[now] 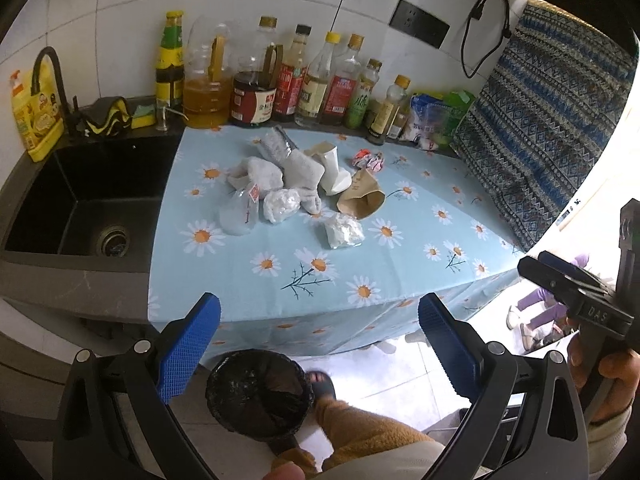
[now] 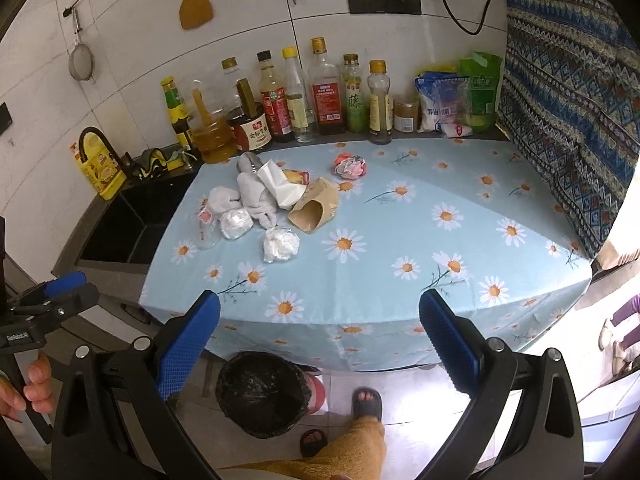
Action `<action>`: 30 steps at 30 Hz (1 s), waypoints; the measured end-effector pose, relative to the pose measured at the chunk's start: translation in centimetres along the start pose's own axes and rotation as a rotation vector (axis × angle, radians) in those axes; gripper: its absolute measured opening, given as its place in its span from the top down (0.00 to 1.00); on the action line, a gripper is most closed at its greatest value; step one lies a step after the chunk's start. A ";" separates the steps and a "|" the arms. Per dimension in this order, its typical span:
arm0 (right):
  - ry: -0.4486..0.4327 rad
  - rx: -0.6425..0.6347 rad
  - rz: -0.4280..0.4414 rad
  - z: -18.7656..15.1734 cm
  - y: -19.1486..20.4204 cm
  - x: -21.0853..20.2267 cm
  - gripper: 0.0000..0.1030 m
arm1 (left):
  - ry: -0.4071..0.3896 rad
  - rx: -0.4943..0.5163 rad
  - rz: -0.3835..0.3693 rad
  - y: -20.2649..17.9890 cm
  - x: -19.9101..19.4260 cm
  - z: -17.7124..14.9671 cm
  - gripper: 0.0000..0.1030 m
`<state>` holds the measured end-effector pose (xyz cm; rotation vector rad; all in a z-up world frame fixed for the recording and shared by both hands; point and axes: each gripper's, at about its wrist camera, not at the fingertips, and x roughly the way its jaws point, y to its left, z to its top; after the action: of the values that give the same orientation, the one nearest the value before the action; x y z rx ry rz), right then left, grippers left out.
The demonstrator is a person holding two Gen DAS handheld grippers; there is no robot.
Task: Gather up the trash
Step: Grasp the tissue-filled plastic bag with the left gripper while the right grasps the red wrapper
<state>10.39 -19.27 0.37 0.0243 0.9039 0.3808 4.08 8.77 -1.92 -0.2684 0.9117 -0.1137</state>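
A: Two grippers listed. The left gripper [image 1: 320, 344] has its blue fingers [image 1: 188, 350] spread wide, nothing between them. The right gripper [image 2: 320, 344] matches: fingers [image 2: 188, 350] released, empty. Both hang off the front edge of the counter [image 2: 400, 280], which wears a light blue daisy cloth.

B: And the trash, relative to the brown paper cup [image 2: 314, 210]?

A: The cup lies on its side near the middle of the cloth, mouth toward the front. Touching it on the sink side: a flattened white paper cup [image 2: 278, 186]. Beyond that, grey-white socks or rags [image 2: 256, 198], heaped; which of the two cannot be told. In front of the cup, a crumpled white wad [image 2: 280, 248]. Further toward the sink, a second white wad [image 2: 237, 223] and a clear plastic bag [image 2: 206, 228] with a red tag. Behind the cup, apart from it, a crumpled red-and-white wrapper [image 2: 350, 167].

B: Receptacle?

A: One black-lined waste bin [image 2: 262, 394] on the floor, below the counter's front edge, nearly straight down from the cup. A sandalled foot [image 2: 366, 400] stands just beside it.

B: Other entries?

A: A row of sauce bottles [image 2: 324, 92] along the wall behind the cup; a black sink [image 1: 88, 208] at the counter's end past the rags.
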 end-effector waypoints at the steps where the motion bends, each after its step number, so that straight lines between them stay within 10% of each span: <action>1: -0.002 0.003 0.007 0.2 -0.1 0.2 0.04 | 0.008 -0.010 -0.006 0.2 0.4 0.2 0.07; 17: 0.090 -0.015 0.155 9.9 -7.4 12.3 0.04 | 0.116 -0.082 -0.025 -1.9 10.3 4.1 0.07; 30: 0.184 -0.121 0.268 16.1 -11.8 23.1 0.07 | 0.212 -0.126 0.156 -4.9 18.8 6.2 0.08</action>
<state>39.36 -20.31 -9.29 -0.0012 1.0613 0.6960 20.57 1.25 -11.34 -0.3051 1.1495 0.0611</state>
